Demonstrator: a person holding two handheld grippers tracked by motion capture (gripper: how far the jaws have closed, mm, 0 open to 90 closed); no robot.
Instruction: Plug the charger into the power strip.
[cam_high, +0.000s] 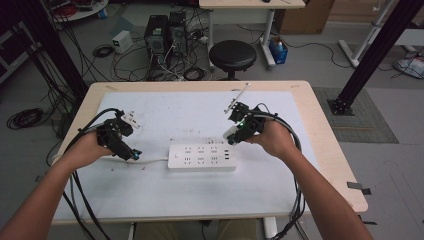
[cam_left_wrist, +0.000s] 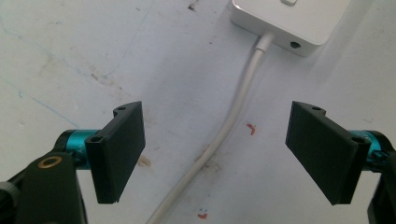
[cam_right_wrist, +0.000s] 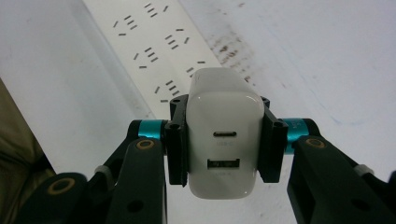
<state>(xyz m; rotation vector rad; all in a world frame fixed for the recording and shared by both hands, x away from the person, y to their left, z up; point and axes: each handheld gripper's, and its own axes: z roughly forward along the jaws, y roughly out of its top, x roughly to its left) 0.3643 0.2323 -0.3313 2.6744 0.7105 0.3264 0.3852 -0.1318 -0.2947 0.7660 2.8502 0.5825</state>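
A white power strip (cam_high: 202, 157) lies flat in the middle of the white mat, its sockets facing up (cam_right_wrist: 154, 51). Its white cable (cam_left_wrist: 224, 135) runs off the left end (cam_left_wrist: 285, 23). My left gripper (cam_high: 131, 154) hovers just left of the strip; its black pads (cam_left_wrist: 119, 149) stand apart, open, with the cable passing on the mat below them. My right gripper (cam_high: 231, 136) is above the strip's right end, shut on a white charger (cam_right_wrist: 224, 135) whose two USB ports face the camera. The charger's prongs are hidden.
The mat (cam_high: 160, 195) covers a light wooden table (cam_high: 330, 150). A thin rod on a small stand (cam_high: 236, 100) rises behind my right gripper. Beyond the table are a black stool (cam_high: 232, 55), computer towers (cam_high: 165, 35) and tangled floor cables.
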